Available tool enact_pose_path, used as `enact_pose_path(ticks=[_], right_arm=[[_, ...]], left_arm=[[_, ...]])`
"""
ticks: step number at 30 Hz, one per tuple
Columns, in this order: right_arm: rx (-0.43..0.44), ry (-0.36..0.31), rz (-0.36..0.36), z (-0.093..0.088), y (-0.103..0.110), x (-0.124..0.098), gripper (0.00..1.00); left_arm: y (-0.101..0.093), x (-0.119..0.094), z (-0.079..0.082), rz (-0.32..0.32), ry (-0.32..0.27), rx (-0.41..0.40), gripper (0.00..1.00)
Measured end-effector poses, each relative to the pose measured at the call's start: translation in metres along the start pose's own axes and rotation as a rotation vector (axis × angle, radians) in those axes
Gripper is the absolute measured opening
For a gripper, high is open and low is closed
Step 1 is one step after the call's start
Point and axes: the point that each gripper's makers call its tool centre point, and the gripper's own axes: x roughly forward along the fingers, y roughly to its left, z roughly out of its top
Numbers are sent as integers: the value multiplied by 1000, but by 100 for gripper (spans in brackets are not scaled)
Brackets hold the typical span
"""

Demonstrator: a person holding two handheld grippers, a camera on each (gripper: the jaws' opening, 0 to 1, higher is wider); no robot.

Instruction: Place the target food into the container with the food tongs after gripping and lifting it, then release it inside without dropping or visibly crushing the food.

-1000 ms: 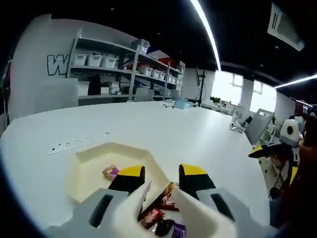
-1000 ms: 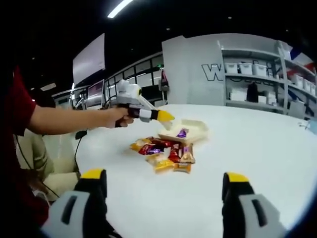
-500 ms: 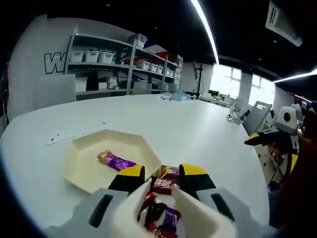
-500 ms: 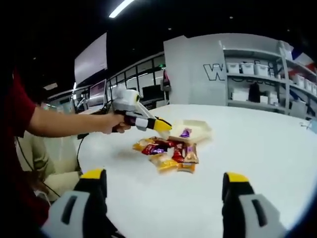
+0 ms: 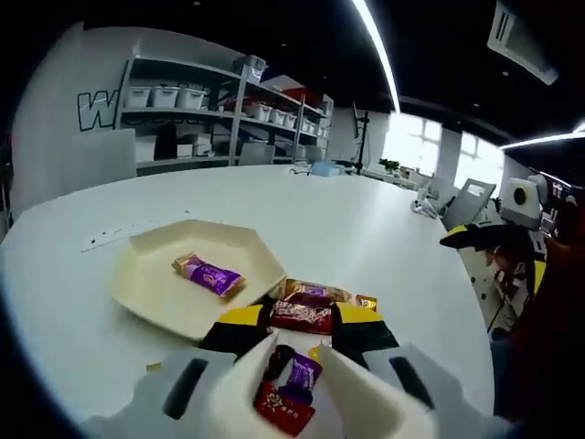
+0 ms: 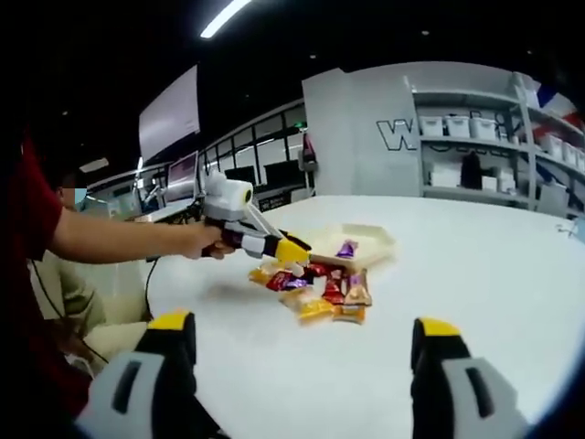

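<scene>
A cream hexagonal tray [image 5: 155, 293] lies on the white table with one purple-wrapped candy [image 5: 209, 274] in it. Beside the tray is a pile of wrapped candies [image 5: 306, 315] in red, purple and gold. My left gripper [image 5: 300, 322] is open, hovering low over the pile, with candies lying between its yellow-tipped jaws and nothing gripped. In the right gripper view a hand holds the left gripper [image 6: 291, 250] over the pile of candies [image 6: 315, 291], next to the tray [image 6: 366, 240]. My right gripper [image 6: 302, 334] stands wide open, well back from the pile, with nothing in it.
A white power strip [image 5: 128, 233] lies on the table behind the tray. The right gripper [image 5: 498, 236] hangs past the table's far right edge. Shelves with bins [image 5: 196, 114] line the back wall. A person's arm [image 6: 119, 240] reaches in from the left.
The left gripper has drawn back from the tray and come down over the candy pile, still open. The right gripper has stayed where it was, open.
</scene>
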Motion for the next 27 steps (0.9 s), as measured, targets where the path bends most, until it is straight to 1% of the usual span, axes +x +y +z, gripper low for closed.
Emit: enact_pose_path(ticks=[5, 8, 13, 14, 18, 20, 23, 25, 27], right_arm=[[5, 4, 8, -3, 3, 0, 98], [10, 3, 13, -3, 4, -1, 98], [8, -3, 10, 0, 3, -1, 98], [8, -4, 9, 0, 3, -1, 98], [7, -1, 12, -2, 3, -2, 98], [7, 1, 10, -2, 2, -2, 98], [3, 2, 10, -2, 2, -2, 98], [2, 0, 9, -2, 3, -2, 98], [2, -3, 12, -1, 3, -2, 98]], left_arm=[[-1, -2, -9, -9, 23, 5, 27], [-2, -3, -15, -28, 35, 34, 27], [3, -2, -14, -19, 21, 27, 28], [3, -2, -14, -17, 22, 36, 28], [0, -2, -14, -25, 24, 33, 28], [-3, -4, -17, -27, 30, 41, 28], [2, -7, -25, -14, 41, 30, 28], [3, -8, -24, -14, 30, 32, 28], [4, -7, -25, -11, 35, 40, 28]])
